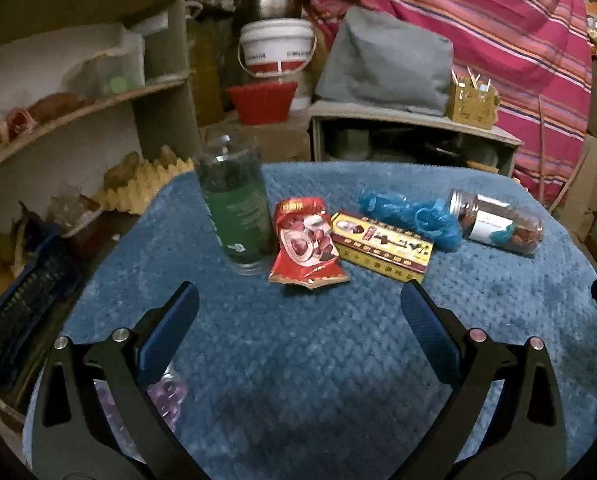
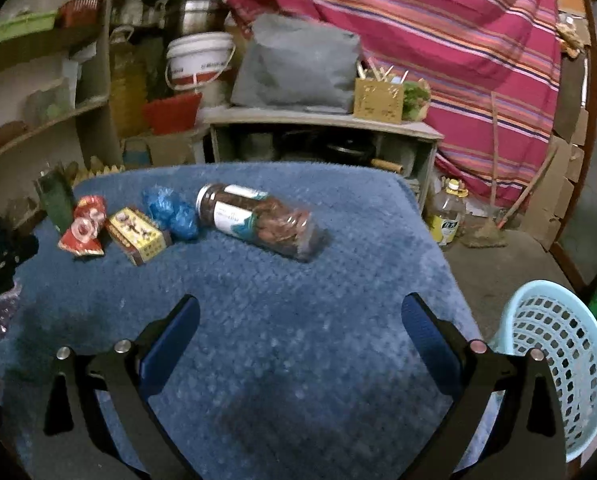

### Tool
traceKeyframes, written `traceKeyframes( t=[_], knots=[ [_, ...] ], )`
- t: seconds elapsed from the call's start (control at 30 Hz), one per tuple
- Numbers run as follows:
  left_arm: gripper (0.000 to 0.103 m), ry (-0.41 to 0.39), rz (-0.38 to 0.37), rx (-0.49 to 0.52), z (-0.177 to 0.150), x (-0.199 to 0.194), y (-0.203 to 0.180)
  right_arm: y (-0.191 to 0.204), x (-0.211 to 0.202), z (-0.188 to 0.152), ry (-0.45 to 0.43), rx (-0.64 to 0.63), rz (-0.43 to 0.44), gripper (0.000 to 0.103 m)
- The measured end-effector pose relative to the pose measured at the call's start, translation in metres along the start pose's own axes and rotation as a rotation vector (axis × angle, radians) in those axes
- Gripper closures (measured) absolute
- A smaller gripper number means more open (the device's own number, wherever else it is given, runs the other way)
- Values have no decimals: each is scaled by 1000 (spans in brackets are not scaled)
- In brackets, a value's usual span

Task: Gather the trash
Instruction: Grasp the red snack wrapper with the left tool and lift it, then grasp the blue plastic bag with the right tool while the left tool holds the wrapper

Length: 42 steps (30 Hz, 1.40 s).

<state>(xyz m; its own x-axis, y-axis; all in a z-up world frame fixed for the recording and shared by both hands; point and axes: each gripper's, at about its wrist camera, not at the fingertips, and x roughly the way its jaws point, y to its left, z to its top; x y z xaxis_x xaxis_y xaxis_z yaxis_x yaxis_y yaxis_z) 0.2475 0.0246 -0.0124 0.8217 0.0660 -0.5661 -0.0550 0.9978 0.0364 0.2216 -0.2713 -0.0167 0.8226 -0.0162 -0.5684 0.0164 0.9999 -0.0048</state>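
On the blue mat lie a red snack wrapper, a yellow-and-red carton, a crumpled blue plastic bag and a clear jar on its side with brown contents. A clear bottle with a green label stands upright left of the wrapper. My left gripper is open and empty, just short of the wrapper. My right gripper is open and empty over bare mat, short of the jar. The wrapper, carton and bag show at its left.
A light blue perforated basket stands on the floor right of the mat. A purple wrapper lies under my left gripper's left finger. Shelves with food and egg trays stand at left. A low cabinet and striped cloth are behind.
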Motion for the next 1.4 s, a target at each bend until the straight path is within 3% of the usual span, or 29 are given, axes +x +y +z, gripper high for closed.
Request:
traceKeyframes(
  t=[0.17, 0.43, 0.53, 0.6, 0.63, 0.7, 0.9, 0.97, 1.4],
  knots=[
    [7, 61, -3, -47, 5, 35, 12, 12, 21, 4, 26, -32, -21, 4],
    [26, 162, -59, -103, 9, 88, 20, 14, 49, 12, 63, 45, 24, 4],
    [43, 202, -84, -99, 8, 101, 19, 21, 56, 12, 71, 39, 33, 4],
    [59, 221, -107, -96, 7, 107, 18, 25, 59, 12, 74, 29, 32, 4],
    [62, 222, -115, -95, 6, 107, 18, 28, 60, 11, 77, 24, 32, 4],
    [81, 215, -125, -85, 6, 104, 16, 30, 61, 11, 81, 19, 33, 4],
    [84, 172, -110, -33, 6, 84, 14, 37, 58, 9, 78, -3, 24, 4],
    [93, 153, -106, -12, 6, 70, 15, 41, 55, 9, 74, -13, 26, 4],
    [93, 35, -28, -14, 6, 3, 53, 100, 46, 29, 3, -111, 33, 5]
  ],
)
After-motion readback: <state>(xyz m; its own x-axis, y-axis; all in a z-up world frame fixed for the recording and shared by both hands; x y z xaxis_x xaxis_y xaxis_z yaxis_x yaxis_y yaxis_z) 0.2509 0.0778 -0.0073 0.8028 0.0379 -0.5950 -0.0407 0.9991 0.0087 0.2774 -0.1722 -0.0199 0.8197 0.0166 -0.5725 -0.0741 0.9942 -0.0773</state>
